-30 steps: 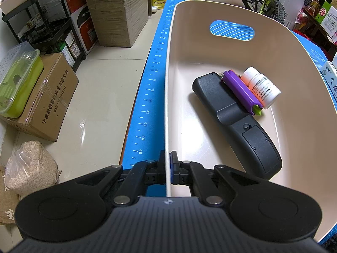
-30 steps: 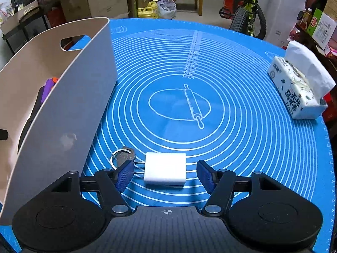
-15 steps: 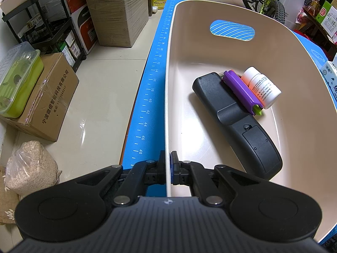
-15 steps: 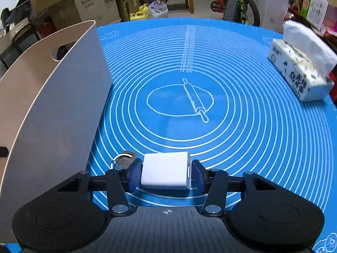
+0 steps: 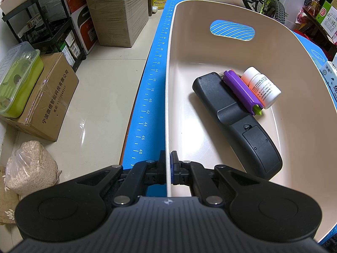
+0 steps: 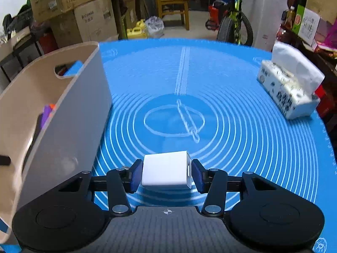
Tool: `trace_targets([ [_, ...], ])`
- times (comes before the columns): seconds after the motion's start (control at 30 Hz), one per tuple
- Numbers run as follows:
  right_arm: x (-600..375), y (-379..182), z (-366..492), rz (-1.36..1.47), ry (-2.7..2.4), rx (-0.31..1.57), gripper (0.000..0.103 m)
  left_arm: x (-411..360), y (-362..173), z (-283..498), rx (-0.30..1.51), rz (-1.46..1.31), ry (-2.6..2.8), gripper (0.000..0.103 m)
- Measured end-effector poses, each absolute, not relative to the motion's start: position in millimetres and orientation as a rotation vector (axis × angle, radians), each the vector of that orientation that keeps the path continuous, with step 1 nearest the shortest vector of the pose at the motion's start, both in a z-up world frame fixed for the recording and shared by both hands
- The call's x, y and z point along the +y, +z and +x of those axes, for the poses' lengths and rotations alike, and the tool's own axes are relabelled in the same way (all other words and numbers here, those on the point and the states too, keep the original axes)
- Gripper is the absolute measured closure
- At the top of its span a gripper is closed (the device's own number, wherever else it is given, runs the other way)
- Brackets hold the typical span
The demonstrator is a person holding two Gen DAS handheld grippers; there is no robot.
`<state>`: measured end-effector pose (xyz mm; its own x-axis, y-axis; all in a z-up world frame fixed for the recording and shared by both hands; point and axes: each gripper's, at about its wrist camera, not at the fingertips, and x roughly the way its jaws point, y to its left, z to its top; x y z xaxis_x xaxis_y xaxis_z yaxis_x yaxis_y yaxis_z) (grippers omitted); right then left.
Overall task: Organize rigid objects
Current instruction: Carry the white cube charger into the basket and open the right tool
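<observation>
Two tongs busy: left tongs (image 5: pixel 168 167) clenched on the bin (image 5: pixel 210 8) wall, right tongs (image 6: pixel 166 174) grasping a white charger (image 6: pixel 166 171) (lifted off the tabletop).

The left wrist view is sharp and evenly lit from overhead, with soft white glare on the tiled floor (image 5: pixel 101 105) and on the glossy bottom of the beige bin (image 5: pixel 210 139). The right wrist view is smeared by motion blur, most along the far edge of the desk (image 6: pixel 210 67). The room beyond is dim. Both views bow strongly at the edges.
</observation>
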<state>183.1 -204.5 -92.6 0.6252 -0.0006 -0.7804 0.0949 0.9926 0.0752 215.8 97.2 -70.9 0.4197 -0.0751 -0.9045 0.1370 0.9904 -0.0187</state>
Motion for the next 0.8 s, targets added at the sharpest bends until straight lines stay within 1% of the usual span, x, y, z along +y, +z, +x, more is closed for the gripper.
trace_targets([
  [0.5,-171,-2,203,0.083,0.065,0.666,0.049,97,-71,216,1.130,0.061,-0.133,0.098],
  [0.8,-112,11,237,-0.019,0.230,0.663,0.049,97,-71,216,1.130,0.061,-0.133,0.098],
])
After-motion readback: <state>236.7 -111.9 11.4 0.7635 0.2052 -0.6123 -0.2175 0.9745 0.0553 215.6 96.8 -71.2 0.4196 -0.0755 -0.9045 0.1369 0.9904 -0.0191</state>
